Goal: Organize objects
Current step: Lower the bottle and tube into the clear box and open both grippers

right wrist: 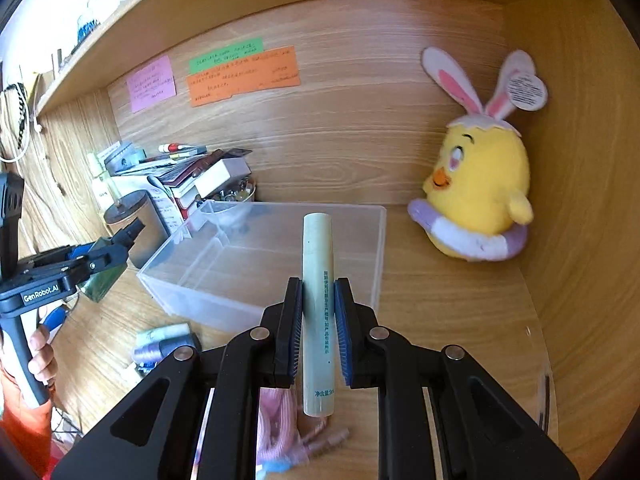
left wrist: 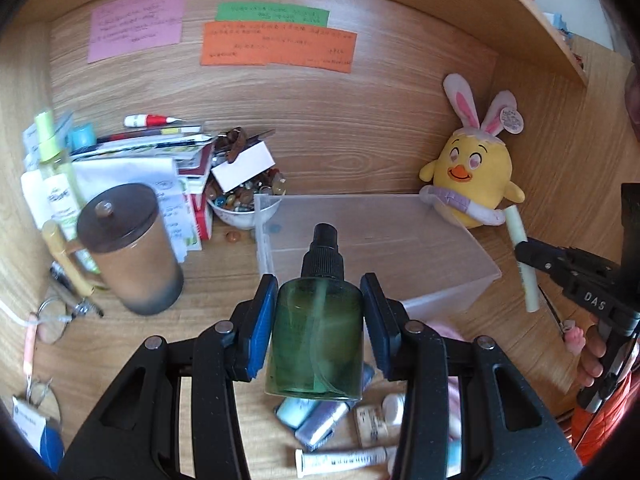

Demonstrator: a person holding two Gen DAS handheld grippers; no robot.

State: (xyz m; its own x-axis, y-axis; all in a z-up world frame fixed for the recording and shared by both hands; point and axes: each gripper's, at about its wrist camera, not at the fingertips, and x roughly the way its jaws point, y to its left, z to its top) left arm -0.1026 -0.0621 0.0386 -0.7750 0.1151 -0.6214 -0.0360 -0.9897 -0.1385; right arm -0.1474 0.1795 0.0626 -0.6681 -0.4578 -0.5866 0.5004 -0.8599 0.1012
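The clear plastic rectangular bin (left wrist: 448, 248) lies ahead of both tools: left tool (left wrist: 319, 320) clamps the green spray bottle (left wrist: 316, 344) upright; right tool (right wrist: 318, 328) pinches the pale-green slim tube (right wrist: 318, 312), long axis pointing toward the bin's open top.

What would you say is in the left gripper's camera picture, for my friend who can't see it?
The left gripper holds a green spray bottle over a wooden desk, pointing toward an empty clear plastic box. A yellow chick plush sits at the right, a brown lidded mug at the left.
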